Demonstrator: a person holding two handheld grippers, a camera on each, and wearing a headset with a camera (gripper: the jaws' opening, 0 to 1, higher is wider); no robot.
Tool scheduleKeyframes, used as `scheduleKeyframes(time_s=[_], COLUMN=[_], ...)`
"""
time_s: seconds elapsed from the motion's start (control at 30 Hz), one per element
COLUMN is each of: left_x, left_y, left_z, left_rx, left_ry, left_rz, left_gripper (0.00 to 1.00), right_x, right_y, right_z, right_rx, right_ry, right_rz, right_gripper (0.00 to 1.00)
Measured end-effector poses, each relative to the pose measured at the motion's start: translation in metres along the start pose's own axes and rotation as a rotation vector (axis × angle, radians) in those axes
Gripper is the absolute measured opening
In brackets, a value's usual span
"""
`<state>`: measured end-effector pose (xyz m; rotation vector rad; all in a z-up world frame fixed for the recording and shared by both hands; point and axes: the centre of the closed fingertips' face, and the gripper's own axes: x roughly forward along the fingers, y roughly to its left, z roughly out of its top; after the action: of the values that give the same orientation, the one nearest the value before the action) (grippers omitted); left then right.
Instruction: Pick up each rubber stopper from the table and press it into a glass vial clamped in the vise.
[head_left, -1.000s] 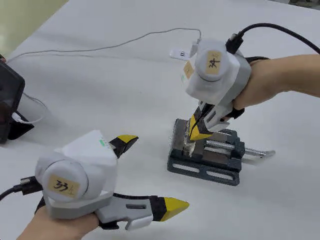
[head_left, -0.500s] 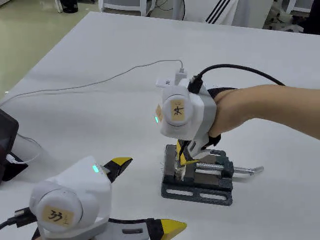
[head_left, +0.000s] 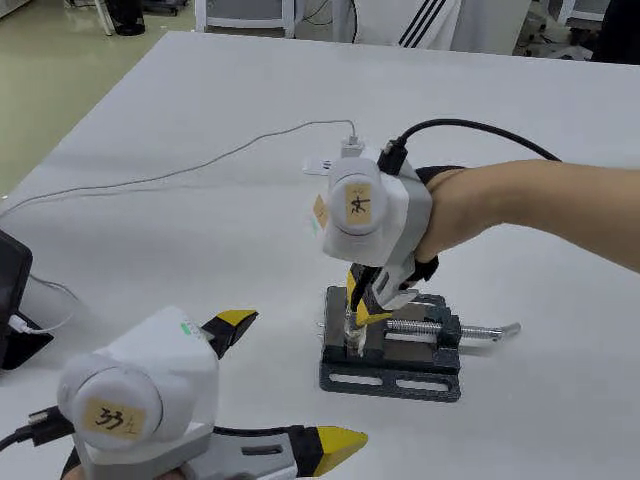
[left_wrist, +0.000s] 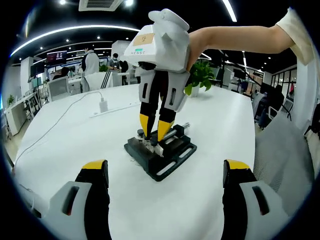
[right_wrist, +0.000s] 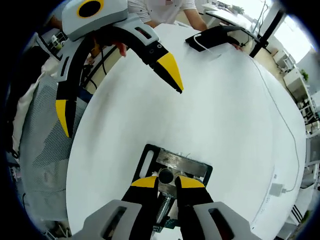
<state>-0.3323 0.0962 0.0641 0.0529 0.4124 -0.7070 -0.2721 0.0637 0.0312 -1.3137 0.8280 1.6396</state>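
Right gripper (head_left: 360, 315): yellow-tipped fingers nearly together above dark metal vise (head_left: 400, 380); grasp cannot be told.
Dark round rubber stopper (right_wrist: 164, 176): between fingertips at vise top; clear glass vial (head_left: 353, 338) beneath, indistinct.
Left gripper (head_left: 290, 380): fingers released wide over smooth white worktop (head_left: 200, 220).

A broad white table (head_left: 200, 230) carries a dark metal vise (head_left: 392, 378) standing right of centre, near the front. A thin white cable (head_left: 200, 165) trails from the left edge to a white plug (head_left: 320, 165) just beyond the vise. A black device (head_left: 10, 300) sits at the left edge.
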Motion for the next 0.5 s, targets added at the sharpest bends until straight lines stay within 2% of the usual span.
scheduleKeyframes(time_s=[0.07, 0.1, 0.13, 0.27, 0.5], left_x=[-0.001, -0.001, -0.001, -0.001, -0.001], left_y=[0.001, 0.001, 0.002, 0.003, 0.004], left_z=[-0.001, -0.001, -0.001, -0.003, -0.005], left_rx=[0.000, -0.001, 0.000, -0.002, -0.003], left_ry=[0.002, 0.003, 0.004, 0.006, 0.011], left_rz=[0.002, 0.003, 0.003, 0.004, 0.005], left_gripper=[0.94, 0.94, 0.94, 0.94, 0.95], right_x=[-0.001, -0.002, -0.003, -0.006, -0.009], right_y=[0.004, 0.001, 0.002, 0.010, 0.019], right_z=[-0.001, 0.000, 0.001, 0.005, -0.004], right_rx=[0.009, 0.007, 0.010, 0.094, 0.222], right_ry=[-0.018, -0.038, -0.054, -0.167, -0.289], right_rz=[0.001, -0.031, -0.039, -0.057, -0.135], right_gripper=[0.24, 0.28, 0.31, 0.43, 0.66])
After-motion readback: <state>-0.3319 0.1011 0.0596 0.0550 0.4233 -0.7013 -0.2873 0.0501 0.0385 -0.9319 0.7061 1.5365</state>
